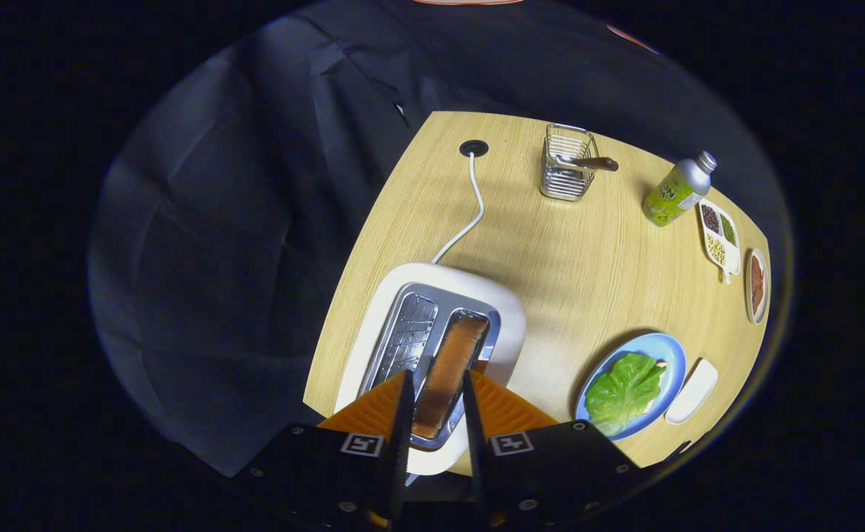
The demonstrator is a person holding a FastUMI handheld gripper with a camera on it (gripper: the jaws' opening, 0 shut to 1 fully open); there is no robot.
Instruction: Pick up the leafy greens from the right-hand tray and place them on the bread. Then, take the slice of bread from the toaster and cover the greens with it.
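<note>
- The tabletop [550, 251], pale wood-grained, carries everything; the toaster is taken here as the landmark for all places.
- The toaster [432, 347], white with a metal top, is seen from above at the near edge of the tabletop, directly under the claw; its white cord [474, 199] is led away to a grommet hole [473, 148] far beyond it, so that the cable is kept off the working area.
- The claw [436, 395] is held over the toaster's right slot, its fingers set narrowly apart on either side of the slice of bread [450, 369]; whether both fingers press on the slice cannot be told, though the straddling pose is judged to suit a lift straight upward.
- The slice of bread stands on edge in that right slot, and the left slot is seen bare.
- The blue plate [670, 353] lies to the right of the toaster, and the leafy greens [624, 391] are spread on it over bread whose corner peeps out, so the first part of the task is judged done.
- A white tray [692, 390] lies just beyond that plate from the toaster.
- Farther right of the toaster, a wire holder [566, 171], a bottle [676, 192], a divided dish of beans [720, 235] and a small dish [756, 284] are kept apart.
</note>
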